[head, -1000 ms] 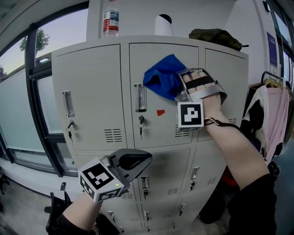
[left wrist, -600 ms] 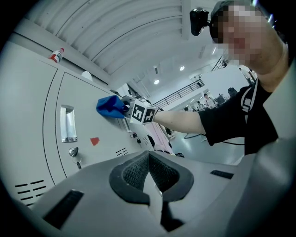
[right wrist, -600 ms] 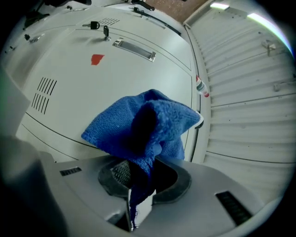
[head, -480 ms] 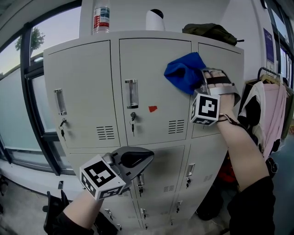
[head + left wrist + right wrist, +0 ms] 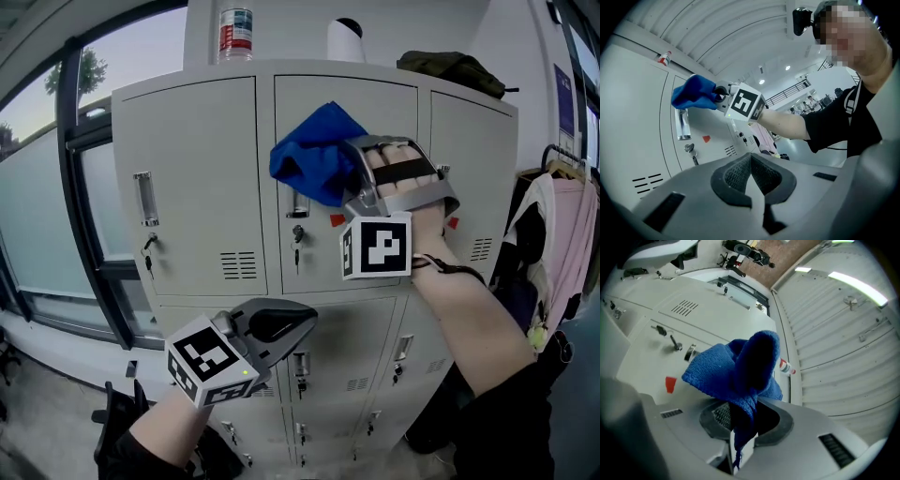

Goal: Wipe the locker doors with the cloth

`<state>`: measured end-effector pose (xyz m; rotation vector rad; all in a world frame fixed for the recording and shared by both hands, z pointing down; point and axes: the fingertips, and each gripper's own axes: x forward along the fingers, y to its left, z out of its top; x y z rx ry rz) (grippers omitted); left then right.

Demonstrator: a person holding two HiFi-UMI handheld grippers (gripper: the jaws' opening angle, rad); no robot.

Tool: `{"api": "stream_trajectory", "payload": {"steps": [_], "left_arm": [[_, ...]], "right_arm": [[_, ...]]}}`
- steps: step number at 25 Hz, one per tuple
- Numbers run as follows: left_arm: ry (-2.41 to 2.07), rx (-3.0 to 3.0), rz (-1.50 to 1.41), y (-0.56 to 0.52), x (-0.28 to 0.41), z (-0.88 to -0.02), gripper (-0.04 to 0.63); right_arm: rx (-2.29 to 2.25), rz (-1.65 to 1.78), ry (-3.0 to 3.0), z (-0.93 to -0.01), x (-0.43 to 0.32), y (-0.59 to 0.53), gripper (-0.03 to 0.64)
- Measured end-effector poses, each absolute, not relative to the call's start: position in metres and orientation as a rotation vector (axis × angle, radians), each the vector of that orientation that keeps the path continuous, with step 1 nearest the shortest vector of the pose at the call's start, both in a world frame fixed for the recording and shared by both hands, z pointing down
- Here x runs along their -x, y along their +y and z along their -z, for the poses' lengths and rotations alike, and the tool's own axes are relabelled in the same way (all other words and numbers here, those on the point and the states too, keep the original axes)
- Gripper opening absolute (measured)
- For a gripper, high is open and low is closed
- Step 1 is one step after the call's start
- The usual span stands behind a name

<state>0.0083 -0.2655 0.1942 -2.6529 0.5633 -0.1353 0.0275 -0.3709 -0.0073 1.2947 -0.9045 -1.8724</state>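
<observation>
No legible text: the red label on the bottle [image 5: 235,34] atop the lockers [image 5: 192,178] and the purple poster [image 5: 565,103] on the far right wall are too small to read.

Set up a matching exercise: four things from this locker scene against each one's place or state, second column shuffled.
1 blue cloth
2 left gripper
3 bottle
4 pink garment

a shut on nothing, held low
b standing on top of the lockers
c hanging to the right of the lockers
d clamped in the right gripper, at the middle upper door

Pairs: 1-d, 2-a, 3-b, 4-c
</observation>
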Motion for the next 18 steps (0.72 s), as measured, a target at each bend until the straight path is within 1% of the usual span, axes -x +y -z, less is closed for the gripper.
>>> {"api": "stream_trajectory", "payload": {"steps": [5,8,13,18], "left_arm": [[0.601,2.649,0.129,-0.263,0.013,-0.193,0.008],[0.617,2.65,0.129,-0.265,0.021,-0.195,0.008],[0.607,2.665,0.121,-0.269,0.021,-0.197,0.008],[0.562,2.671,0.113,-0.27,0.002,-0.195,0.008]], "right_arm": [[-1.206,1.888,-0.95,-0.015,0.022,-0.387,0.054],[-1.184,1.887,-0.978,-0.025,0.032,-0.395,0.054],[-1.181,1.841,-0.932,-0.031,0.012,-0.404,0.054],[-1.203,1.795,-0.905,-0.033,-0.025,-0.408,0.052]]}}
